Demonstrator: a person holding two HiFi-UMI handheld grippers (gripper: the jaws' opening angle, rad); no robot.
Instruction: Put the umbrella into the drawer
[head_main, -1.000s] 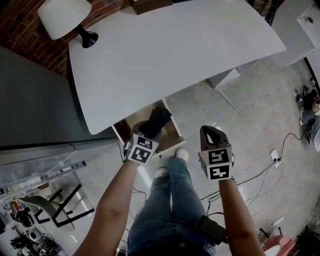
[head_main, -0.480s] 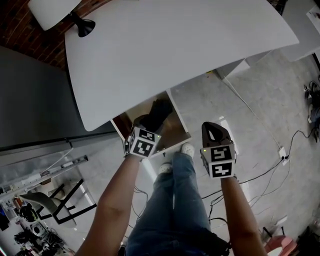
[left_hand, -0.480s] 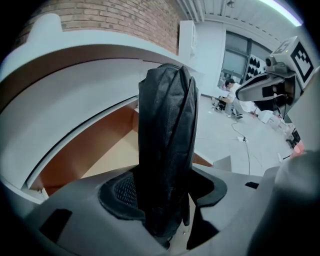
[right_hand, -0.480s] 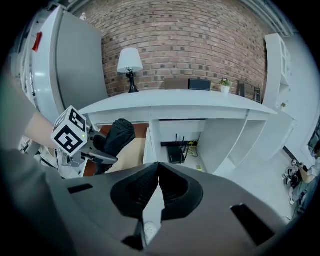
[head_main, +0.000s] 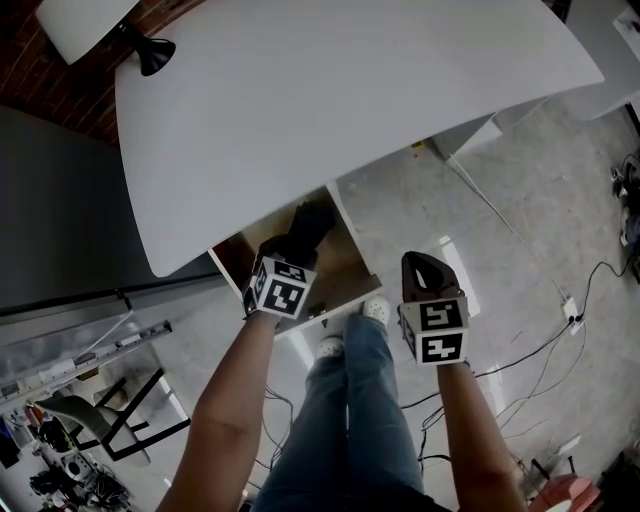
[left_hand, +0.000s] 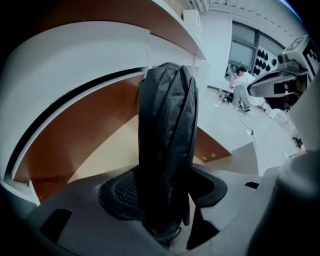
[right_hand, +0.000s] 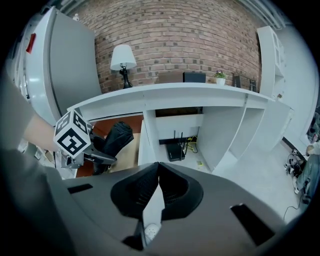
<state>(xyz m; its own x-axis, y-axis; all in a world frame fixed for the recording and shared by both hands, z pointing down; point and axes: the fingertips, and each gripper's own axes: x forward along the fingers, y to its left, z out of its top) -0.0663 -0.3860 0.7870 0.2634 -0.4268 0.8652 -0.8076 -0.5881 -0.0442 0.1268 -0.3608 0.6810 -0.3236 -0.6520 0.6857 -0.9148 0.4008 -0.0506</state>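
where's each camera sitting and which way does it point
Head view: on the person's head, looking steeply down at the desk and open drawer; left gripper, right gripper, forearms and legs show.
Left gripper view: on the left gripper, looking along its jaws, shut on the umbrella, into the drawer.
Right gripper view: on the right gripper, jaws shut and empty, facing the desk.
Shared: head and right gripper views both show the left gripper holding the umbrella.
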